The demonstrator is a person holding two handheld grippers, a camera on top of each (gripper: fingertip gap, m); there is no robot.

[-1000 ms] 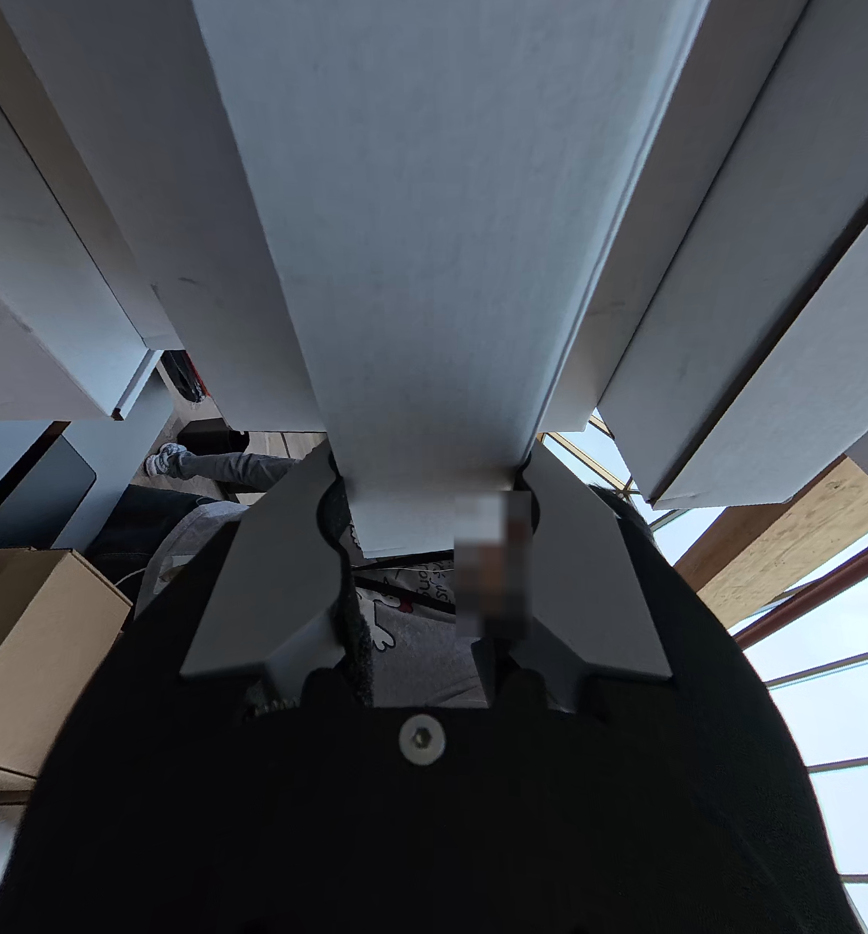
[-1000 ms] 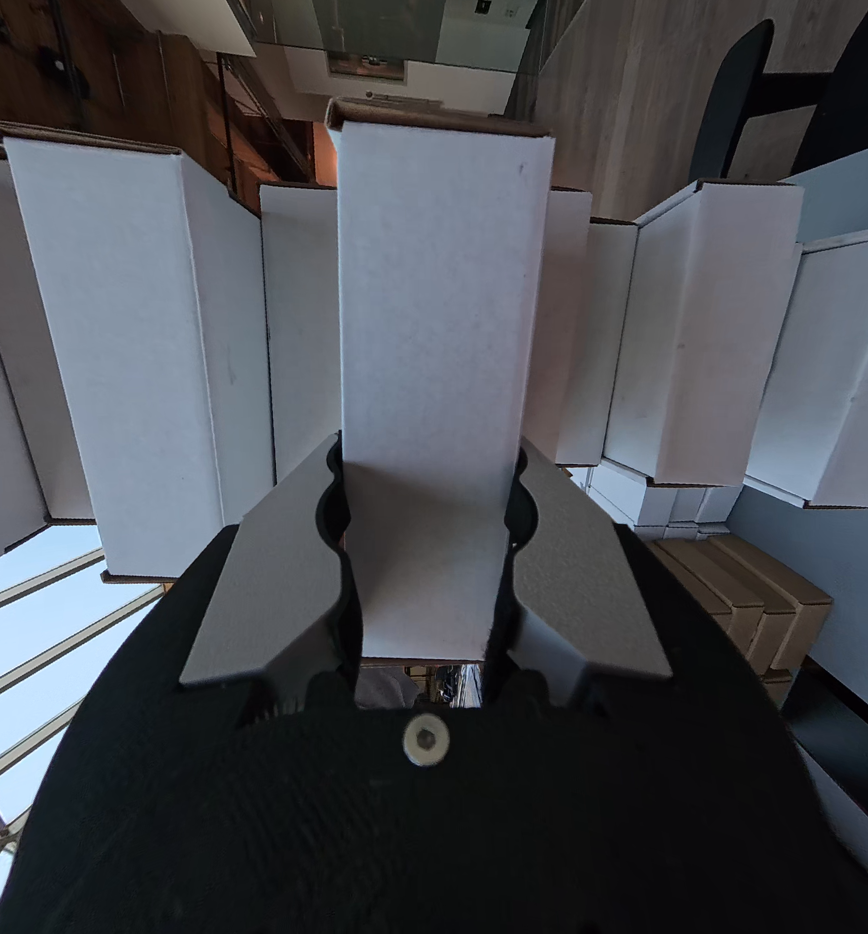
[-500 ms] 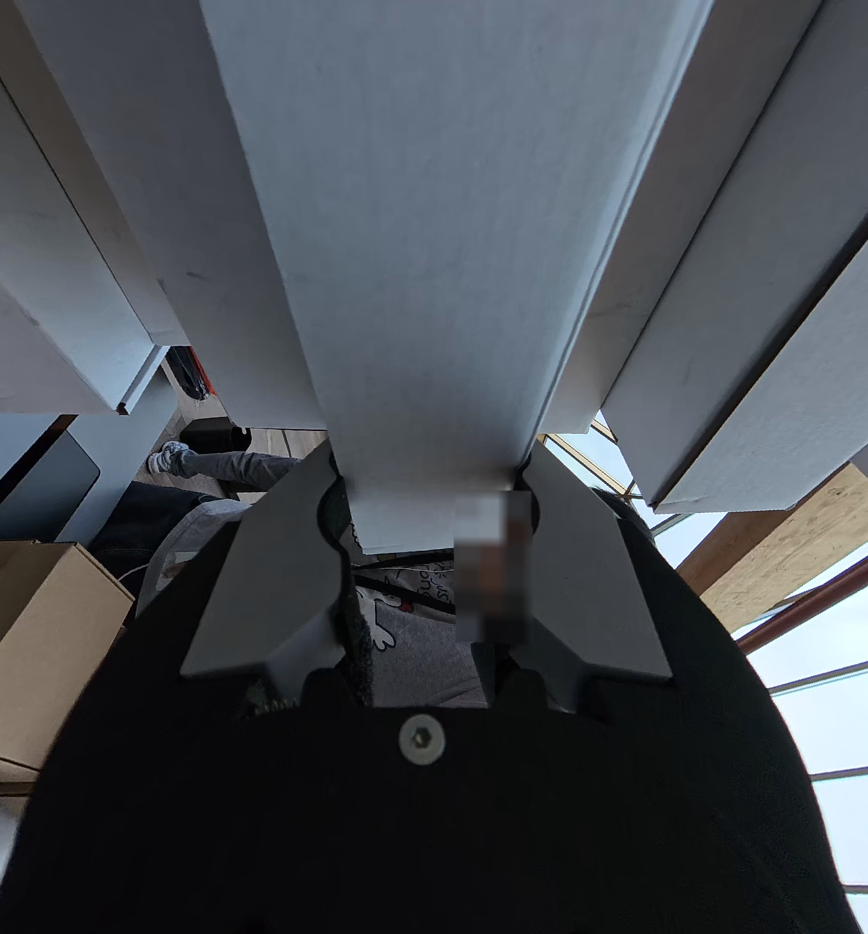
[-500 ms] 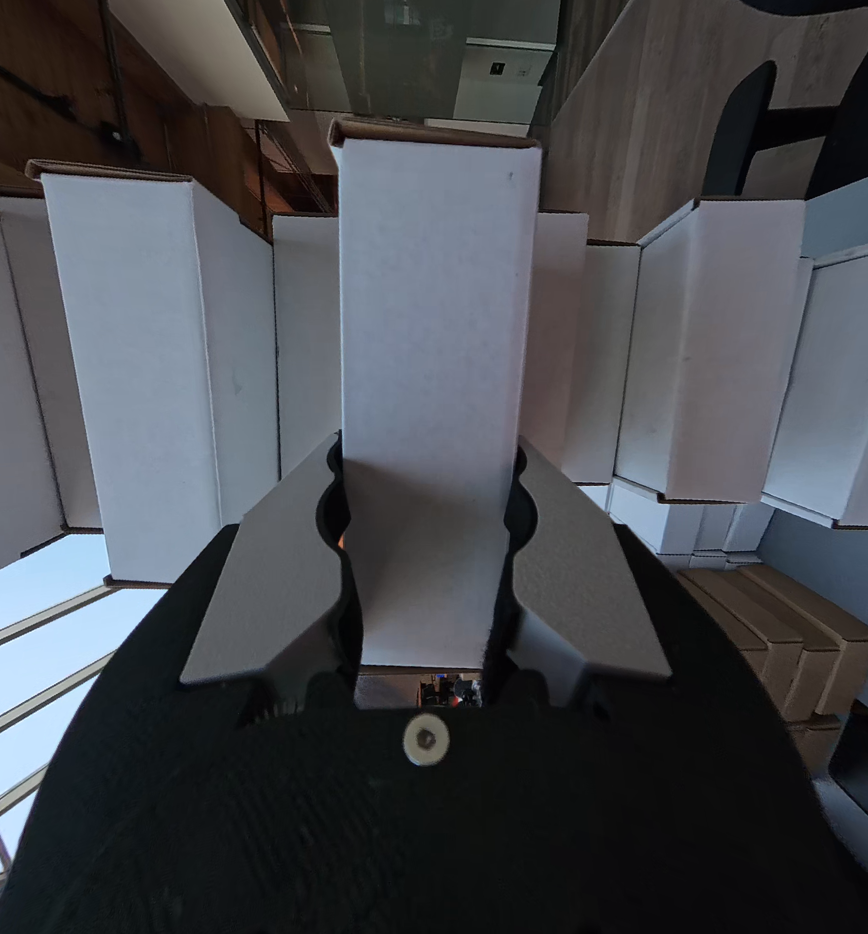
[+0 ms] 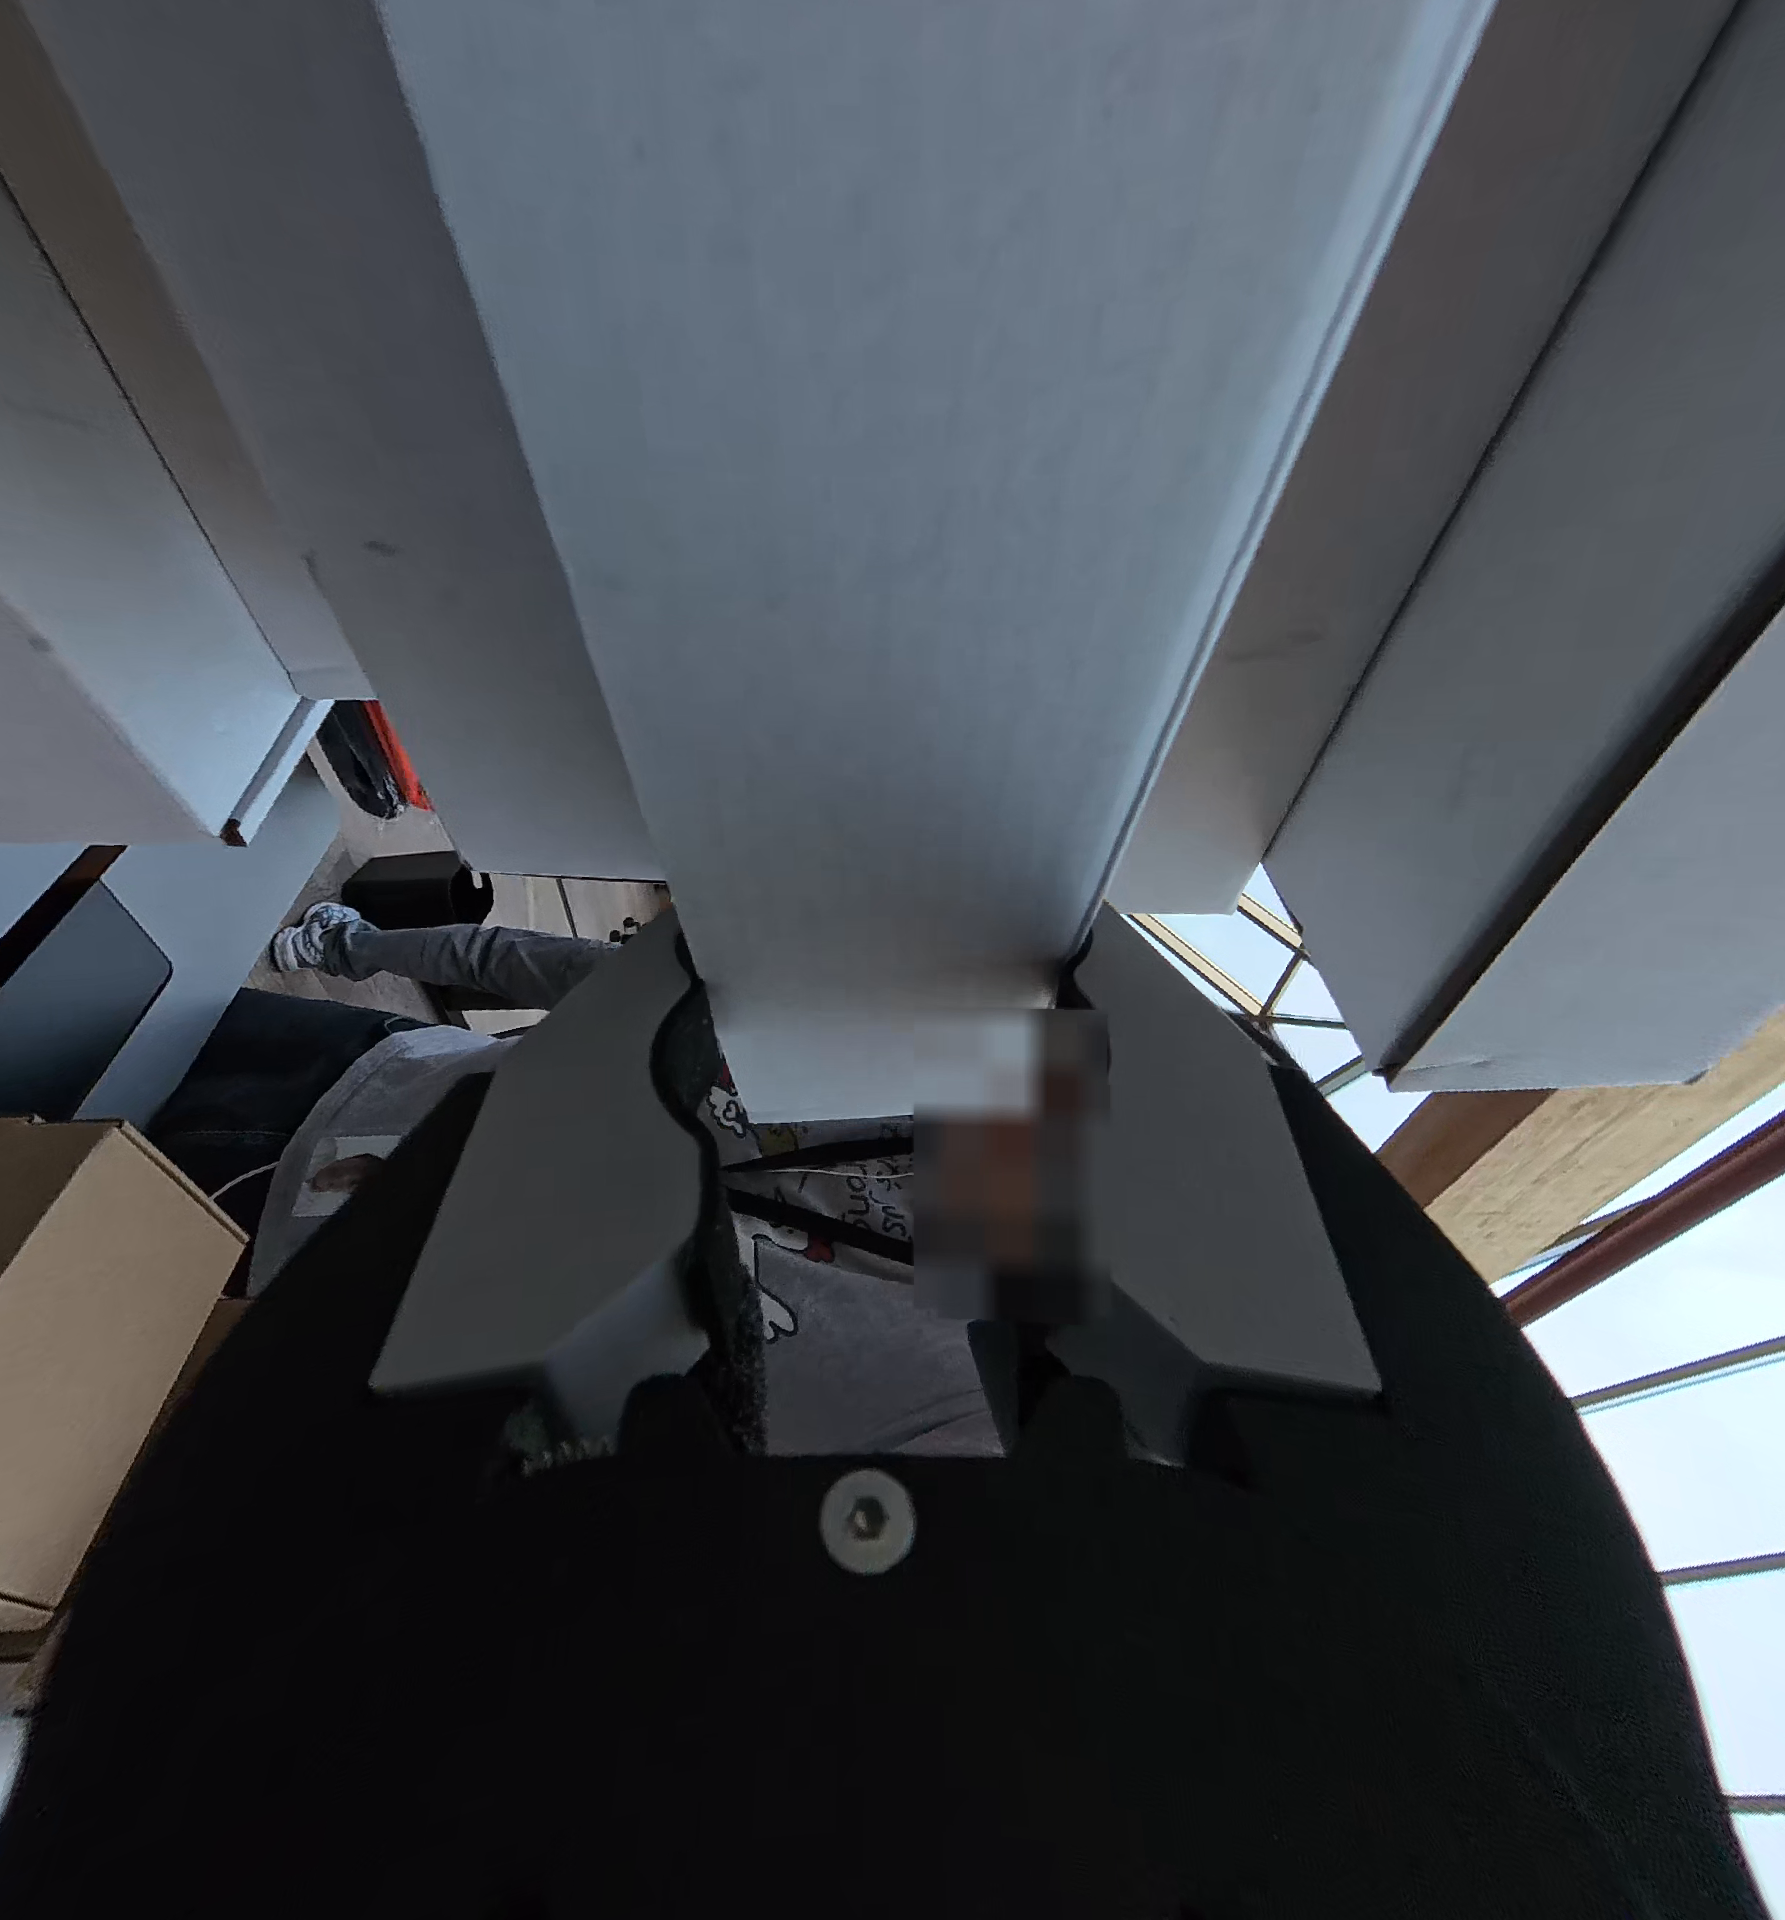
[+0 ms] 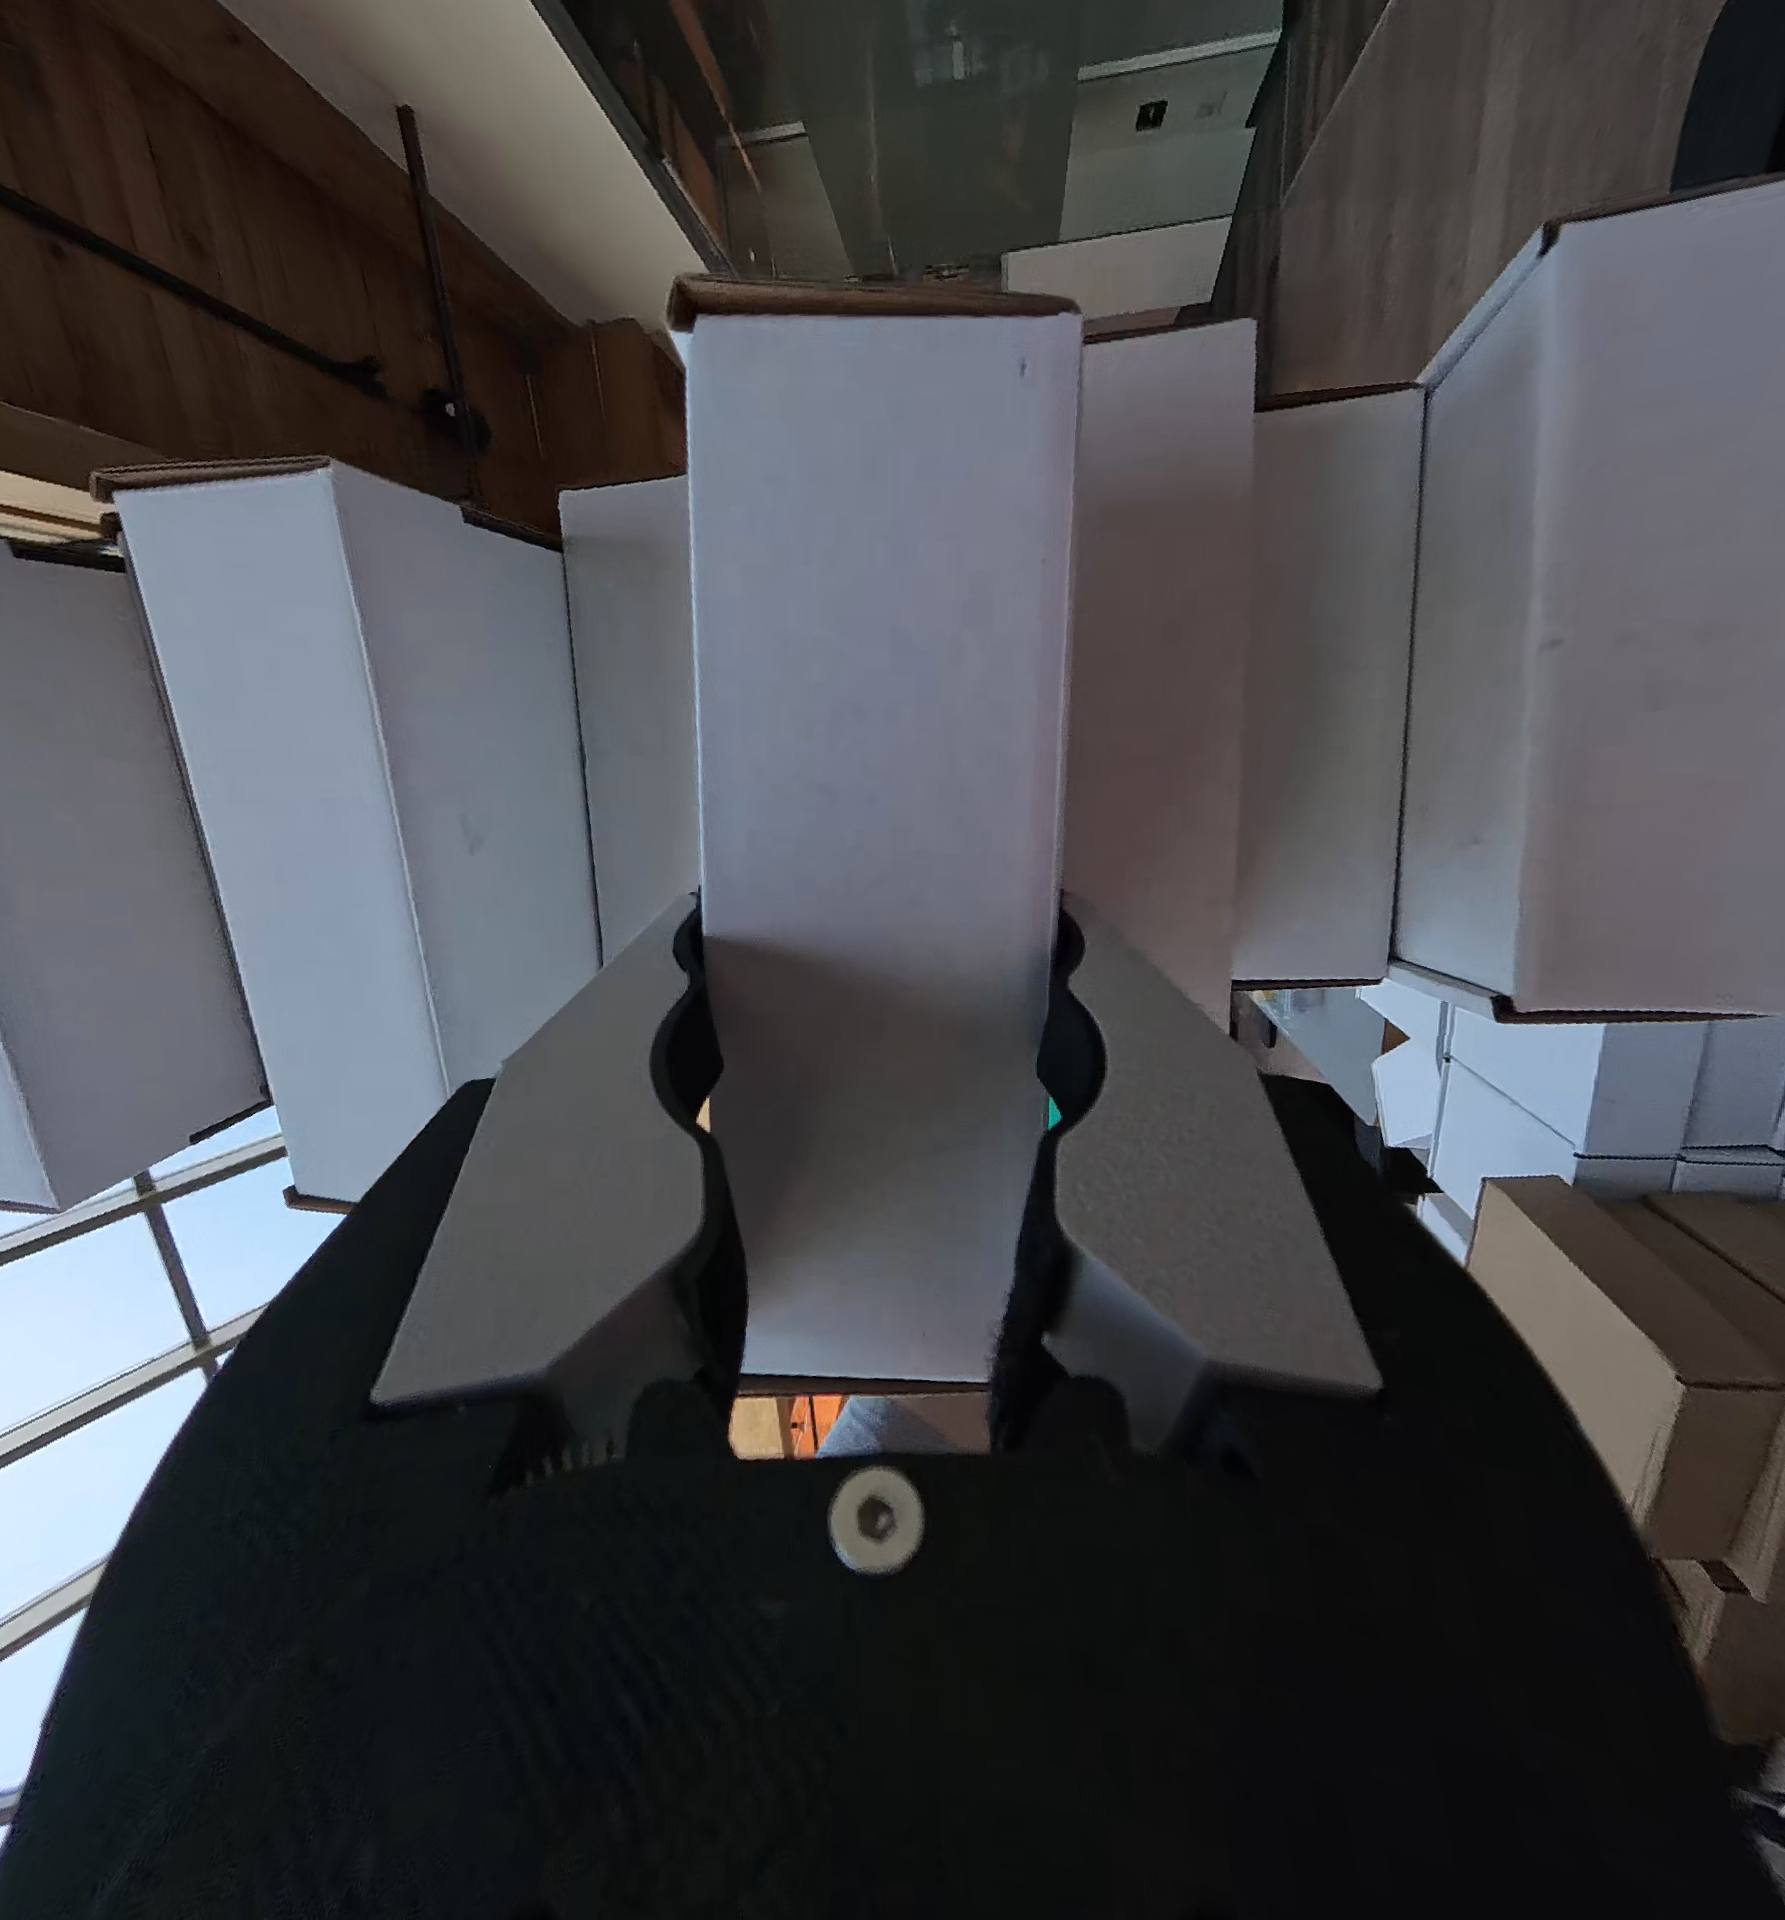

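Note:
In the left wrist view my left gripper (image 5: 880, 935) is shut on the near end of a long white cardboard box (image 5: 867, 468). The box runs away from me between other white boxes (image 5: 1553, 582), and its far end is out of frame. In the right wrist view my right gripper (image 6: 880, 925) is shut on a narrower white box (image 6: 877, 623). That box sits deep between the fingers (image 6: 555, 1195), and its brown-edged far end sticks out past the white boxes (image 6: 348, 810) on either side.
White boxes stand in rows on both sides in each view. Brown cardboard boxes are at the left (image 5: 57, 1351) and at the right (image 6: 1698, 1403). A person's leg and shoe (image 5: 420, 951) show beyond the left gripper. Window frames (image 6: 57, 1351) lie behind.
In the right view the neighbouring white boxes have slid down the frame more than the held box, which now sticks out farther past them. The left view has hardly changed.

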